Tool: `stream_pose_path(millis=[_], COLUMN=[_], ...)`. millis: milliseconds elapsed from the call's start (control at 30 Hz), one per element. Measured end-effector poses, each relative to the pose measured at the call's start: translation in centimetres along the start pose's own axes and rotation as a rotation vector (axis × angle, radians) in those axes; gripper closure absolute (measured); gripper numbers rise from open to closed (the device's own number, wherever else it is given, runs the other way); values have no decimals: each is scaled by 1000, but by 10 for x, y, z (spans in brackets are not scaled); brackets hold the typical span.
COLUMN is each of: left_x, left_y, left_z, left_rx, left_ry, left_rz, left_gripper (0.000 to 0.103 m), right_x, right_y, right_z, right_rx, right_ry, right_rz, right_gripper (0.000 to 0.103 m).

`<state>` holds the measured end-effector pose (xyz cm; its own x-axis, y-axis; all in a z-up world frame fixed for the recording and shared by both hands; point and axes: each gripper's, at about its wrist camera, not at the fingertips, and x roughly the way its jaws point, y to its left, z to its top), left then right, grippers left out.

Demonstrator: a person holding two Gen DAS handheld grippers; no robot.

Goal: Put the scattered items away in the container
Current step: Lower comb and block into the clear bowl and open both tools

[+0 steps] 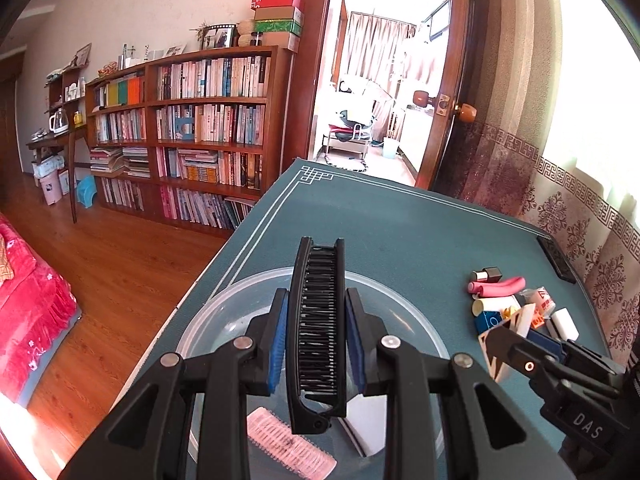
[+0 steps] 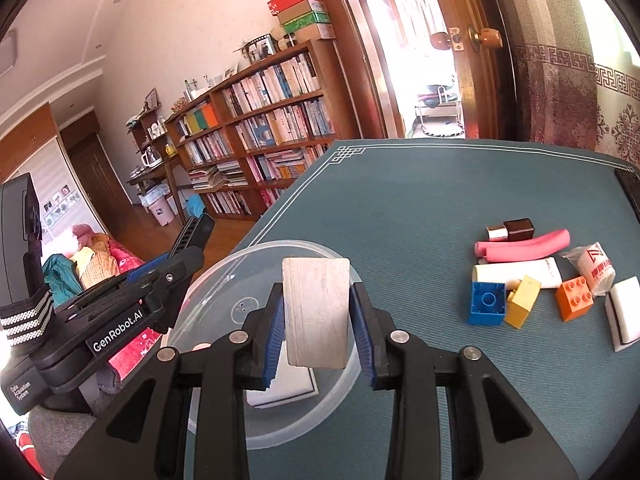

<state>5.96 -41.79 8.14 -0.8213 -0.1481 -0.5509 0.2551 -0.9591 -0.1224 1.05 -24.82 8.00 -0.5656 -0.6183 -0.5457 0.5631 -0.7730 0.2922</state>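
Note:
A clear plastic bowl (image 1: 224, 312) sits at the near left of the teal table mat (image 1: 400, 224). In it lie a pink hair roller (image 1: 290, 446) and a white block (image 2: 288, 388). My left gripper (image 1: 316, 336) is shut on a black folding comb (image 1: 318, 320), held above the bowl. Over the bowl's right side, my right gripper (image 2: 316, 304) is shut on a pale deck of cards (image 2: 316, 312). To the right lies a pile: a lipstick (image 2: 512, 230), a pink foam curler (image 2: 524, 248), a white tube (image 2: 516, 272), and blue (image 2: 486, 304), yellow (image 2: 522, 302) and orange (image 2: 574, 298) bricks.
A white packet (image 2: 596, 272) and a white sponge (image 2: 624, 316) lie at the pile's right end. A flat black device (image 2: 630, 192) rests by the mat's right edge, near the curtain. The table's left edge drops to a wooden floor, with a bookshelf (image 1: 200, 128) behind.

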Motion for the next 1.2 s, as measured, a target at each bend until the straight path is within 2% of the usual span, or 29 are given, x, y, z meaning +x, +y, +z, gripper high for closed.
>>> stream_pose_path(millis=[467,533,567,600,633,700,967,1200], left_x=[7,8,8,8,7,7,1,0], left_y=[12,13,13,14,16,19,15,12], left_z=[-1,0,0,0,0,1,1,0], left_rx=[6,-3,-10,-17,-24,-35,-15,-2], left_ry=[29,30,31,28,24,22,5,-4], left_rz=[26,22,24,34,38,34,28,50], left_gripper=[73,65,52,45,40,33,25,24], right_x=[43,44,43,42,40,37,29,24], right_y=[22,18,16,13,10,5,3,-1], right_z=[4,3,3,3,3,5,7,8], right_rx=[-31,-27,-22,-18,-10,9,18,28], right_ry=[40,45,41,36,31,25,5,-8], right_rz=[27,12,0,-7,-6,-4,-6,-18], right_gripper=[68,66,60,56,53,52,52,52])
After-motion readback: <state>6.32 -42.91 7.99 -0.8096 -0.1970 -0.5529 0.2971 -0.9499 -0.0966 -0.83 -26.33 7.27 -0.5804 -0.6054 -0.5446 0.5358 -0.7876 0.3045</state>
